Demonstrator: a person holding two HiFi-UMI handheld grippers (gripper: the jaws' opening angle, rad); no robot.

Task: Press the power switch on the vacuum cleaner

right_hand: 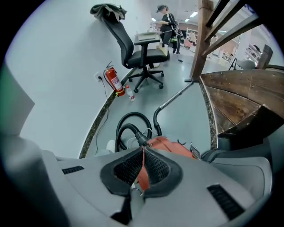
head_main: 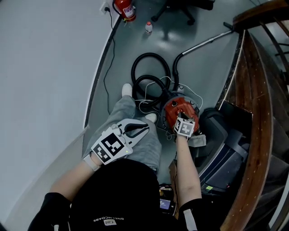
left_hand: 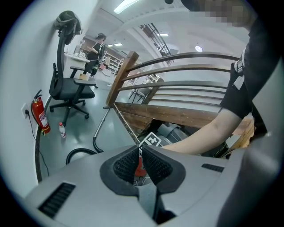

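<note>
The red vacuum cleaner (head_main: 174,109) stands on the grey floor in front of the person's feet, and its black hose (head_main: 151,72) coils behind it. My right gripper (head_main: 180,117) is shut, with its tips down on or just over the cleaner's top; I cannot make out the switch. In the right gripper view the closed tips (right_hand: 143,150) point at the red body (right_hand: 173,146) next to the hose joint. My left gripper (head_main: 145,129) is shut on nothing and hovers over the person's knee, left of the cleaner. Its own view (left_hand: 140,150) looks toward the right arm.
A metal wand (head_main: 203,44) runs from the hose toward the wooden stair railing (head_main: 257,90) on the right. A dark grey machine (head_main: 221,135) sits right of the cleaner. A fire extinguisher (head_main: 125,9), a small bottle (head_main: 148,28) and an office chair (right_hand: 142,48) stand by the wall.
</note>
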